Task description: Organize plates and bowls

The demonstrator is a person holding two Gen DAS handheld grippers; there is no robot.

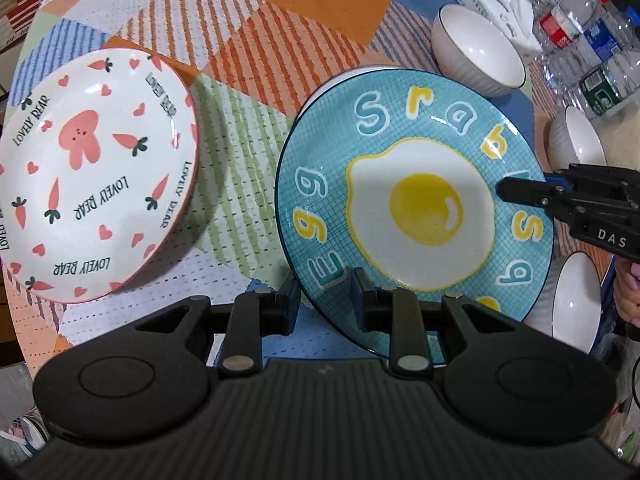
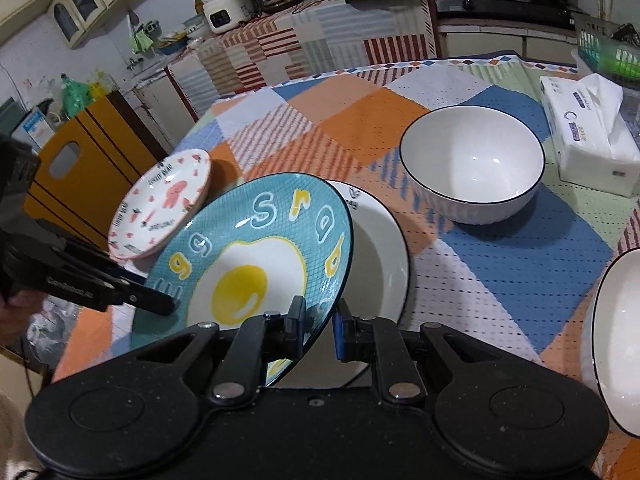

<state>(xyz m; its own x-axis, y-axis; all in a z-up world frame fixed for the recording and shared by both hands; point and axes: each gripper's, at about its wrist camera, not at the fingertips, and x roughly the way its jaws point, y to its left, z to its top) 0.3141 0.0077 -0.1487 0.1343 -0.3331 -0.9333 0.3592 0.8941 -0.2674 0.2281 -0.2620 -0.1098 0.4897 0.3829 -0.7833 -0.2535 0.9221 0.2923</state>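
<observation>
1. Blue egg plate (image 1: 416, 208): one unit, tilted, with its right-hand edge raised off the counter (image 2: 520, 256). It carries a fried-egg print and letters around the rim.
2. Plates, total count three: the blue egg plate, one white plate (image 2: 380, 272) directly beneath it, and one pink rabbit plate (image 1: 92, 176) to the left of the blue egg plate, apart from it.
3. Bowls, total count three in the left wrist view: one white bowl (image 1: 480, 48) behind the blue egg plate, and two more white bowls (image 1: 576, 140) (image 1: 576, 300) at its right side.
4. Other items: one tissue pack (image 2: 592, 136) behind and right of the blue egg plate; several plastic bottles (image 1: 580, 24) beyond the far bowl.
5. Left tool (image 1: 324, 296): narrow gap, fingers set on either side of the near-left rim of the blue egg plate, gripping it.
6. Right tool (image 2: 318, 322): narrow gap, fingers closed on the opposite rim of the blue egg plate, one above and one below the edge.
7. Position relative to the tools: the blue egg plate spans between both, each tool holding one side, above the white plate.
</observation>
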